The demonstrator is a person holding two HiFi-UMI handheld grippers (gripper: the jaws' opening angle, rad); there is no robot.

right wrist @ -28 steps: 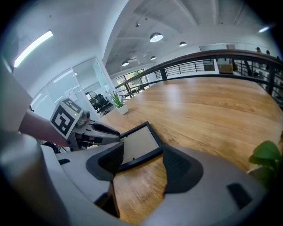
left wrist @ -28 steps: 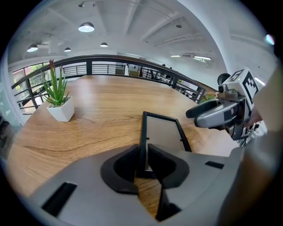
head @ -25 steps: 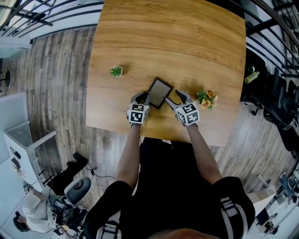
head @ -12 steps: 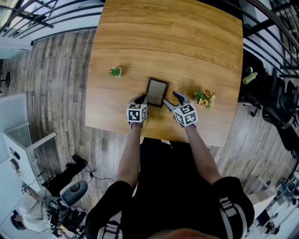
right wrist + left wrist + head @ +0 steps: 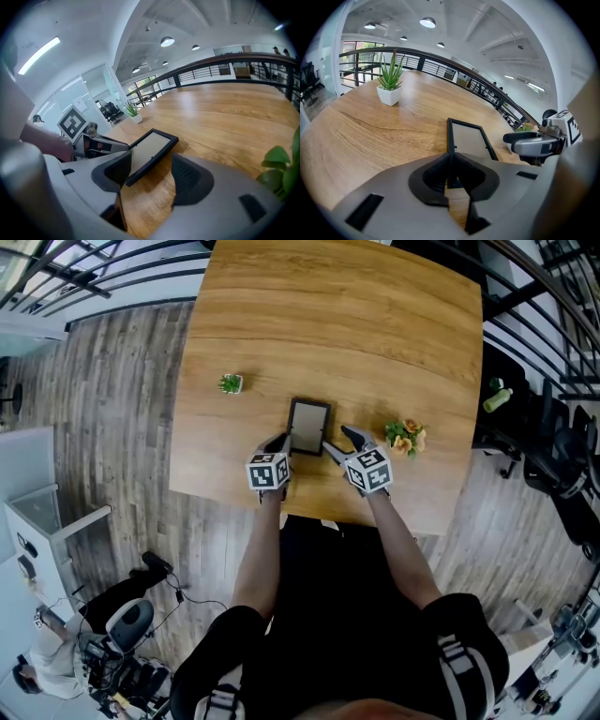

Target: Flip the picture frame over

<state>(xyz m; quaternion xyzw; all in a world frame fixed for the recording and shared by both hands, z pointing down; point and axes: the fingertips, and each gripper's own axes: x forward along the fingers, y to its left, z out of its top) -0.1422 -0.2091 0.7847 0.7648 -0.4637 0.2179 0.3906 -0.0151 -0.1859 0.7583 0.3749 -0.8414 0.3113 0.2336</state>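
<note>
Frame lies near the table's front edge, square to the person. A second ago it sat skewed. Left tool has just been closing and now pinches the frame's left rail, and that side looks tipped up slightly. Right tool has its jaws apart, with the frame's near corner between them, untouched. Grip looks set — the flip itself is not yet begun.
</note>
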